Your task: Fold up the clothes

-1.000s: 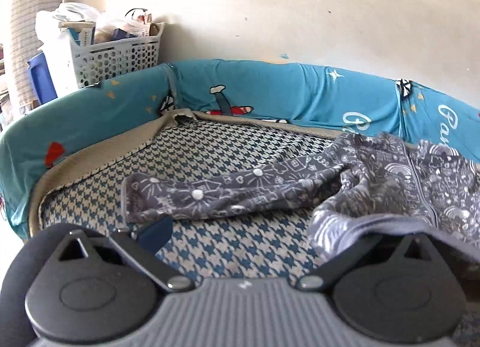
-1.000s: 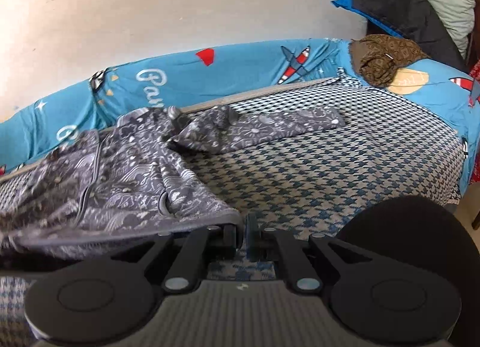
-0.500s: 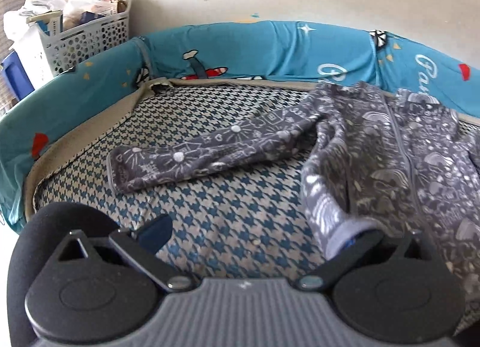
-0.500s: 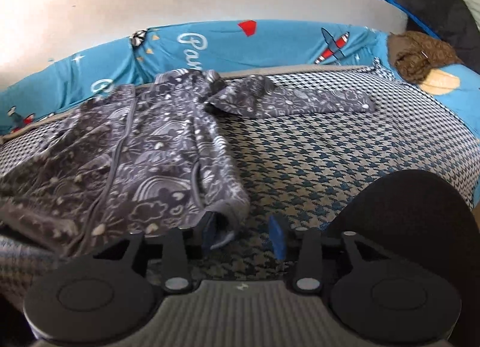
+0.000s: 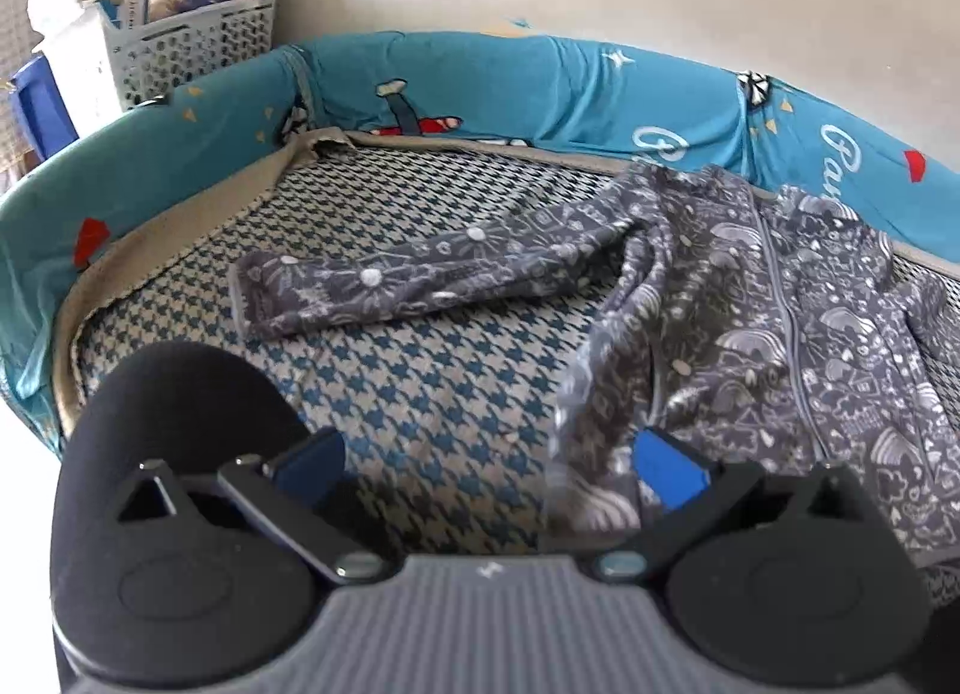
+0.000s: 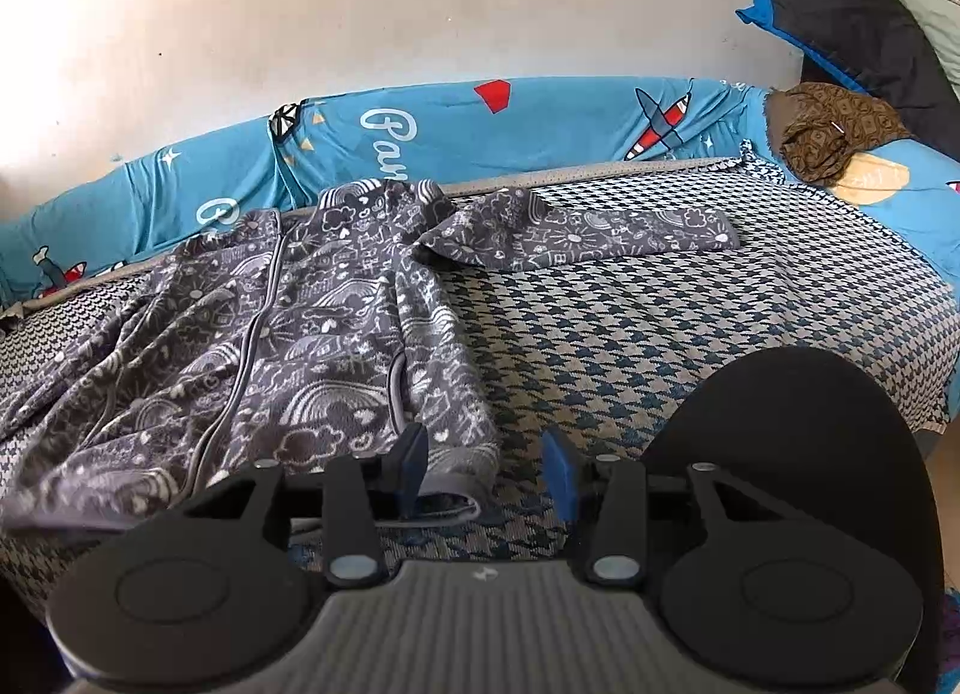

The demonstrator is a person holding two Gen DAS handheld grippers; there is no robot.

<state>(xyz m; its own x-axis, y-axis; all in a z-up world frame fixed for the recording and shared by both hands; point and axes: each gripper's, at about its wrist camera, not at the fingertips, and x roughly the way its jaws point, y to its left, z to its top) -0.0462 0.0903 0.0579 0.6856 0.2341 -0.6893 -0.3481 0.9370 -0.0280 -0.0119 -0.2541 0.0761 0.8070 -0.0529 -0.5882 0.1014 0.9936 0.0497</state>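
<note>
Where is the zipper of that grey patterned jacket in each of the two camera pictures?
Left wrist view: the zipper runs down the right part of the picture, on the grey patterned jacket spread on the checked cover.
Right wrist view: the zipper runs down the left part of the picture, from the collar toward the hem.
Shared landmark: the white "Pa" lettering on the blue cushion behind the jacket.

Houndstooth mattress cover (image 6: 630, 334), teal cartoon bumper (image 6: 540, 117) at far edge, grey patterned jacket (image 6: 270, 346) spread flat ahead-left of claw, brown cloth (image 6: 834, 129), possibly crumpled, far right
</note>
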